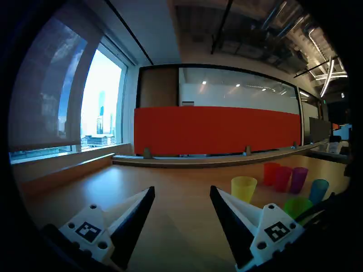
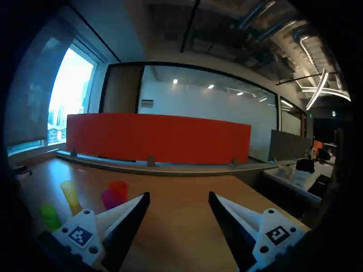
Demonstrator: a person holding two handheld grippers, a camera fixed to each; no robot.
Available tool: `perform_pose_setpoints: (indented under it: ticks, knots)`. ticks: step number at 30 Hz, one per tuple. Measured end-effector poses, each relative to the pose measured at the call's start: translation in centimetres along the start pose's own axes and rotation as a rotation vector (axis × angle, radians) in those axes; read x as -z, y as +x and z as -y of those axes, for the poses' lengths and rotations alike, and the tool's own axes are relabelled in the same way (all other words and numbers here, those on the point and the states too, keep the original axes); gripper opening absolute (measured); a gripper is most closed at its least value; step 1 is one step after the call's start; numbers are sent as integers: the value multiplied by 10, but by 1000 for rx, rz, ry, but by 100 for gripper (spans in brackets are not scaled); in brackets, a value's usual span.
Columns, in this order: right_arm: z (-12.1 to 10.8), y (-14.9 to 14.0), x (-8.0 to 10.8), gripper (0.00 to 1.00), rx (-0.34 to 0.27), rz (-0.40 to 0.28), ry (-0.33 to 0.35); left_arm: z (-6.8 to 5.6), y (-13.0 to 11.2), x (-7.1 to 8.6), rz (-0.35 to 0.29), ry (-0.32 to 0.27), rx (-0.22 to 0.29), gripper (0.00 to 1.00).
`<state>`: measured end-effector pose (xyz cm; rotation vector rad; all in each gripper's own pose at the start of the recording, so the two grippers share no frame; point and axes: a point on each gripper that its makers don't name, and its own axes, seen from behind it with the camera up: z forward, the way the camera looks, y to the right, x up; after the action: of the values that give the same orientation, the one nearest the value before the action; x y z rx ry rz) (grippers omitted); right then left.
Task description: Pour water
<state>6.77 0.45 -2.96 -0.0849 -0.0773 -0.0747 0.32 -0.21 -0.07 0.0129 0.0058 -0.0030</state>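
Note:
Several coloured plastic cups stand on the wooden desk. In the left gripper view a yellow cup [image 1: 243, 188] is just beyond my right finger, with red [image 1: 271, 173], pink [image 1: 282, 177], purple [image 1: 298, 179], blue [image 1: 319, 190] and green [image 1: 298, 206] cups further right. My left gripper [image 1: 182, 190] is open and holds nothing. In the right gripper view the yellow cup [image 2: 71, 194], a green cup [image 2: 49, 216], a red cup [image 2: 119, 190] and a purple cup [image 2: 110, 198] stand at the lower left, behind my left finger. My right gripper [image 2: 179, 196] is open and holds nothing.
A red partition [image 1: 217, 130] runs along the desk's far edge, seen as red partition [image 2: 159, 138] in the right gripper view. A window [image 1: 97, 109] and a wooden ledge [image 1: 63, 165] lie to the left. Another desk with dark items [image 2: 306, 170] stands on the right.

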Motion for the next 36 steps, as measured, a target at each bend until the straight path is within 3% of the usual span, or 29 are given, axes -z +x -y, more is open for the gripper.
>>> perform_pose_setpoints:
  ticks: [22,36]
  knots:
    - [-5,4,6,100,2,-16,1,0,-2,0,5,1,-2,90]
    - [-1,11,7,100,16,-75,24,0,-2,0,5,1,-3,90]
